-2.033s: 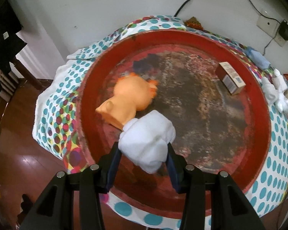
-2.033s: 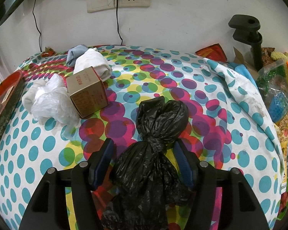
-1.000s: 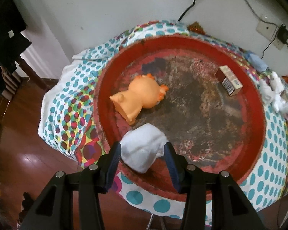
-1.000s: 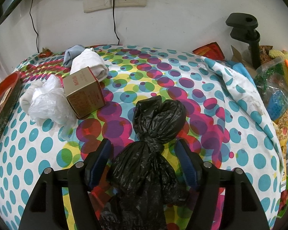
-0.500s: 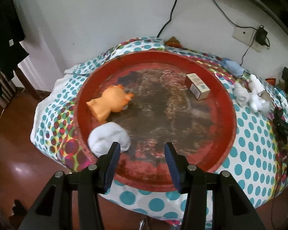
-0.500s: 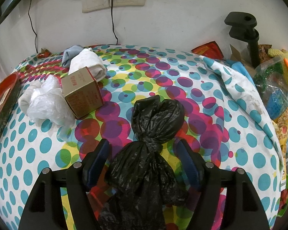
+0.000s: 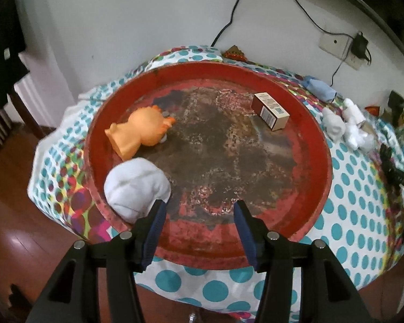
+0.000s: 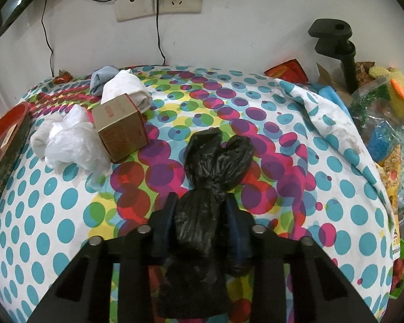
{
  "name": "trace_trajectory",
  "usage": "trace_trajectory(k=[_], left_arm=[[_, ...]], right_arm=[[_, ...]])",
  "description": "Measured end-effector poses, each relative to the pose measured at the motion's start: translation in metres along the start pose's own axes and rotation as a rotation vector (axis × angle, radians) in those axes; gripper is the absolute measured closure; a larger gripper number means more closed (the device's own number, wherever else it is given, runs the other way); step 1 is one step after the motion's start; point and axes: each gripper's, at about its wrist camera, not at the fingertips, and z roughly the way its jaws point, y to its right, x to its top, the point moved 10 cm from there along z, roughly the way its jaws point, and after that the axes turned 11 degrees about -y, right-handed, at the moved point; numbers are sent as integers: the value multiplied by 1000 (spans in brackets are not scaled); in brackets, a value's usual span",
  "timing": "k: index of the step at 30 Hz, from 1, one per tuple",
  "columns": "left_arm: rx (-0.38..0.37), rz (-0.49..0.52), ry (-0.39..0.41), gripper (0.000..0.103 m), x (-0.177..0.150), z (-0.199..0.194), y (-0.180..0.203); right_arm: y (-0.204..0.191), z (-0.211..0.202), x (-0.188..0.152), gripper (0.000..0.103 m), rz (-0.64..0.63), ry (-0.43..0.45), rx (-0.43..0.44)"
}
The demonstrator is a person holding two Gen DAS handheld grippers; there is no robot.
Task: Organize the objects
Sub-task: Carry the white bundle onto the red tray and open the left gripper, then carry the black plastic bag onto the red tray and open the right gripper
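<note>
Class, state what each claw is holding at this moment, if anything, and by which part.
The right claw is shut on the black plastic bag, squeezing it just below its knotted neck. The left claw is open and holds nothing; the white cloth bundle lies beside its left finger.

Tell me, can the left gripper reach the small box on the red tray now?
Probably yes. The left gripper is open and empty, and bare tray lies between it and the small box.

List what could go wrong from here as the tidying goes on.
1. The white sock bundle lies on the red tray's rim, partly over the edge; it may roll off.
2. The right gripper pinches only the black bag's knotted neck; the slick plastic could slip out.
</note>
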Motion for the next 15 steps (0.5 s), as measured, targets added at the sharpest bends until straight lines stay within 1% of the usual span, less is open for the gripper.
trace_trajectory(k=[3,5,8,14,15], left_arm=[[-12,-14,14,49,1,-2,-4],[10,-29,20,49,1,-4,-10],[0,-58,24,49,1,-6,-17],[20,-90,66,49,5,-16,-29],[35,-95,72,49,5,-18,-31]], right_arm=[[-4,-2,-2,78,-7,2,-29],[-7,-3,-3,79,-4,-1,-37],[-14,-6,-7,79,-14,-5,-53],[-37,-26,-12,79,-21,17,-16],[-44,-32,-12,79,-25,23,-4]])
